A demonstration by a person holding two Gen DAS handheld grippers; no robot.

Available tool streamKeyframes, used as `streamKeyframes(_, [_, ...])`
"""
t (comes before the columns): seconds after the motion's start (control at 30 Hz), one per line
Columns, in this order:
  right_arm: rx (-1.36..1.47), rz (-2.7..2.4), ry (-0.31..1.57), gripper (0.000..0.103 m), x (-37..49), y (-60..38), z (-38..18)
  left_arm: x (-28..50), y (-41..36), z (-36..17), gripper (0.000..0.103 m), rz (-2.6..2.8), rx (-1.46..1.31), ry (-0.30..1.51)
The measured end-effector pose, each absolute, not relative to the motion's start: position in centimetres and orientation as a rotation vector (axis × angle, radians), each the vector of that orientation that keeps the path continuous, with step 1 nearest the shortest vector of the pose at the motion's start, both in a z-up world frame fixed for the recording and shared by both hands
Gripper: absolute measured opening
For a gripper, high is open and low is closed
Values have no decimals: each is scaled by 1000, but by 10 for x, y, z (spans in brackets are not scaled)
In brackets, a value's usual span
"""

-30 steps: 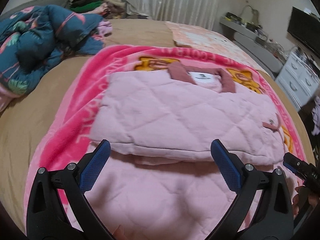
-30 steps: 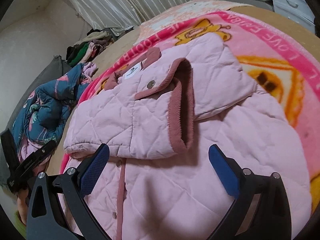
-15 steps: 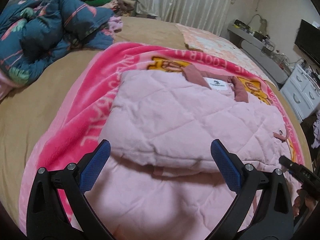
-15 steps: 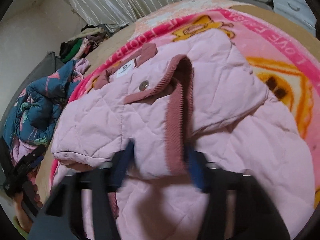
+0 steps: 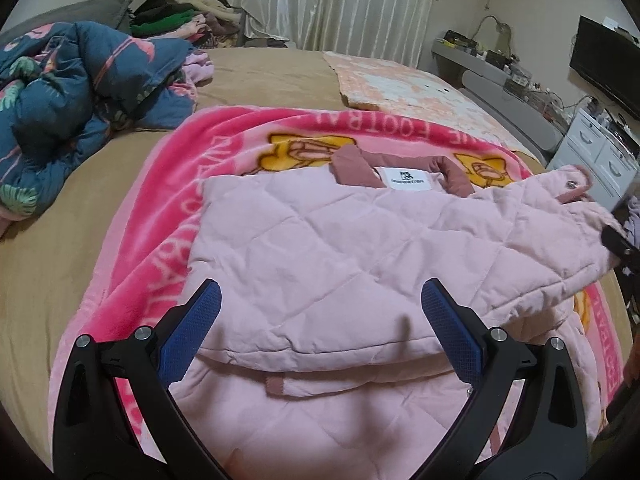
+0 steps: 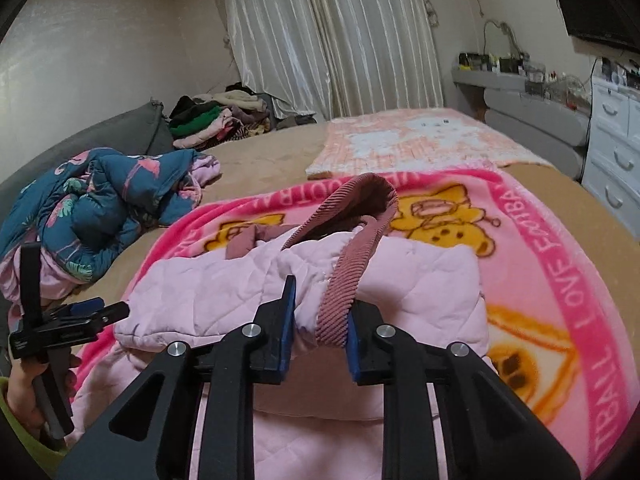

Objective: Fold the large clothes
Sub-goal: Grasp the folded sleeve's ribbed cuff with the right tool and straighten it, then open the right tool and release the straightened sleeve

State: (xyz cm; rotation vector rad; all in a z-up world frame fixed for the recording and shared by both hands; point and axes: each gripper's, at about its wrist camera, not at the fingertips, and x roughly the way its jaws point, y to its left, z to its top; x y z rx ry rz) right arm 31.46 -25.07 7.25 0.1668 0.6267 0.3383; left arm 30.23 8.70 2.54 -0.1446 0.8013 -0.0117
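Your right tool has just clamped the jacket's ribbed cuff and lifted the sleeve off the jacket. Your left tool stays spread apart, empty, above the hem; the sleeve fold can start.

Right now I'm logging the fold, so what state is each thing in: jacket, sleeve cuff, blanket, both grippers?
jacket: lying on the blanket, partly folded, one side laid over the body.
cuff: lifted, pinched in the right gripper.
blanket: spread flat on the bed, under the jacket.
left gripper: open, holding nothing, over the jacket.
right gripper: shut on the cuff.
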Motion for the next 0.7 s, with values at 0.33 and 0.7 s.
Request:
streamKeyframes(0.33, [228,254,788,34,321,-260,12,308,73,16,94,-28,-114,826])
streamKeyframes(0.7, [253,162,768,66,304,-272,30,328,53,-2,94,-48,-52,893])
